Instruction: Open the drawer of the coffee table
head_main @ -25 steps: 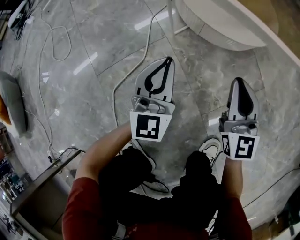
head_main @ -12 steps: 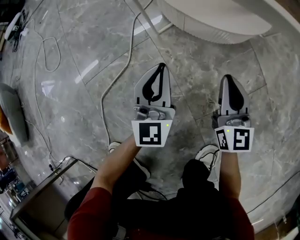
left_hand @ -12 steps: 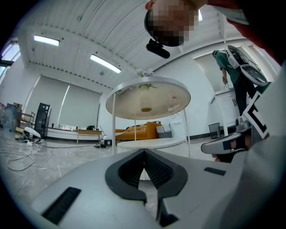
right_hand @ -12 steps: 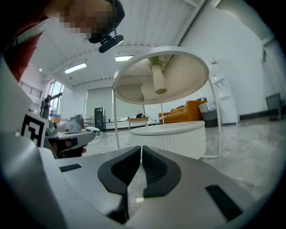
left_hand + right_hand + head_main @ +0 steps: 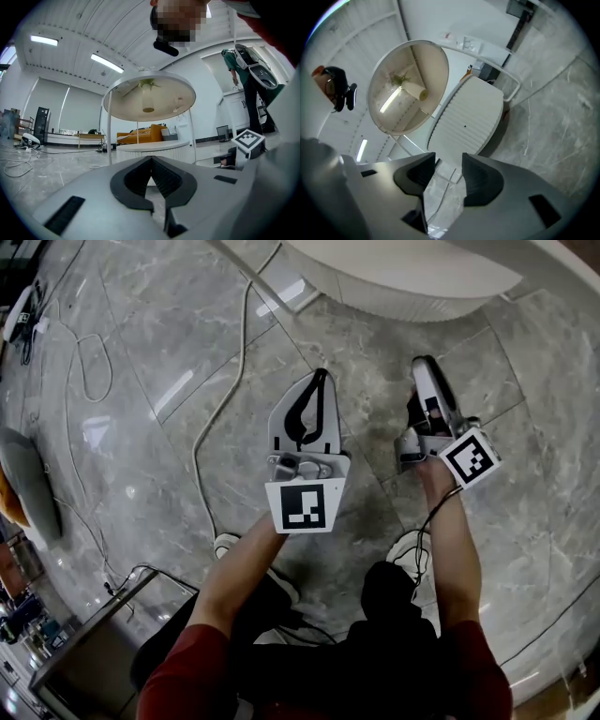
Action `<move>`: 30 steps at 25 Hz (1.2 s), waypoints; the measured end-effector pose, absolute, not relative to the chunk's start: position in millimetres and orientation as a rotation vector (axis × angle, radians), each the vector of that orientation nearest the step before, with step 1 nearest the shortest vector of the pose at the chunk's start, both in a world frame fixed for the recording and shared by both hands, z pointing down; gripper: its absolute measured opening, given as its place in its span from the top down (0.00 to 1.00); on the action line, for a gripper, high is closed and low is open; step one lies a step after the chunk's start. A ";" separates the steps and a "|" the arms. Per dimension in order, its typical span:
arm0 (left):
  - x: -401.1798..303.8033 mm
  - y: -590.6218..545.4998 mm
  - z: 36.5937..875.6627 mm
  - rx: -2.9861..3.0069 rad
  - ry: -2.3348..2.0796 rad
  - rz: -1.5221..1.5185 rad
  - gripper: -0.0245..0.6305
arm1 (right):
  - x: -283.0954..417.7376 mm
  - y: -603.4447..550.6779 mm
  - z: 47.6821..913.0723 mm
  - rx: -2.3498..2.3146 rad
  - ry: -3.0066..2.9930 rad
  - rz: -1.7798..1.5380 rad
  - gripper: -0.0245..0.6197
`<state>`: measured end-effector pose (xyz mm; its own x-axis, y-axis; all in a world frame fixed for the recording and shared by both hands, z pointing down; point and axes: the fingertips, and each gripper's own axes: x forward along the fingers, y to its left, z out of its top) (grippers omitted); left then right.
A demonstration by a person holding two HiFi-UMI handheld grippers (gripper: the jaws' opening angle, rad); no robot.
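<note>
Right gripper (image 5: 424, 379) has rolled sideways, jaws opening, empty; left gripper (image 5: 322, 379) closed, empty; round white ribbed coffee table (image 5: 412, 298) ahead of both.

Floor (image 5: 141, 352): glossy grey veined stone tiles that mirror the ceiling lights. Coffee table (image 5: 394, 296), at twelve o'clock: matt off-white, finely ribbed side wall. Left gripper (image 5: 322, 379): smooth matt grey plastic shell with black ribbed pads (image 5: 165, 176). Sleeve (image 5: 187, 676): red cloth.
</note>
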<state>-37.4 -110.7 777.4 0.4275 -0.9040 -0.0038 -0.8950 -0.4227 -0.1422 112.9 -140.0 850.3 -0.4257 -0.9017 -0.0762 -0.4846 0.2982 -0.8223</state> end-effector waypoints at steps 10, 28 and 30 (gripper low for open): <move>-29.2 -119.4 788.3 -2.562 1.647 -0.154 0.94 | 141.0 -187.4 904.6 -1.050 1.619 -1.136 0.48; -24.4 -123.8 798.9 -2.561 1.685 -0.217 0.94 | 143.0 -214.6 897.1 -0.939 1.648 -1.030 0.47; -21.5 -123.0 795.2 -2.557 1.674 -0.207 0.94 | 145.4 -212.5 899.3 -0.937 1.632 -1.037 0.47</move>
<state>-21.5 -123.0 795.2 0.3944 -0.9162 0.0702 -0.9056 -0.4005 -0.1392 145.4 -212.5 899.3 -0.2518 -0.9164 -0.3111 -0.1076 0.3460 -0.9320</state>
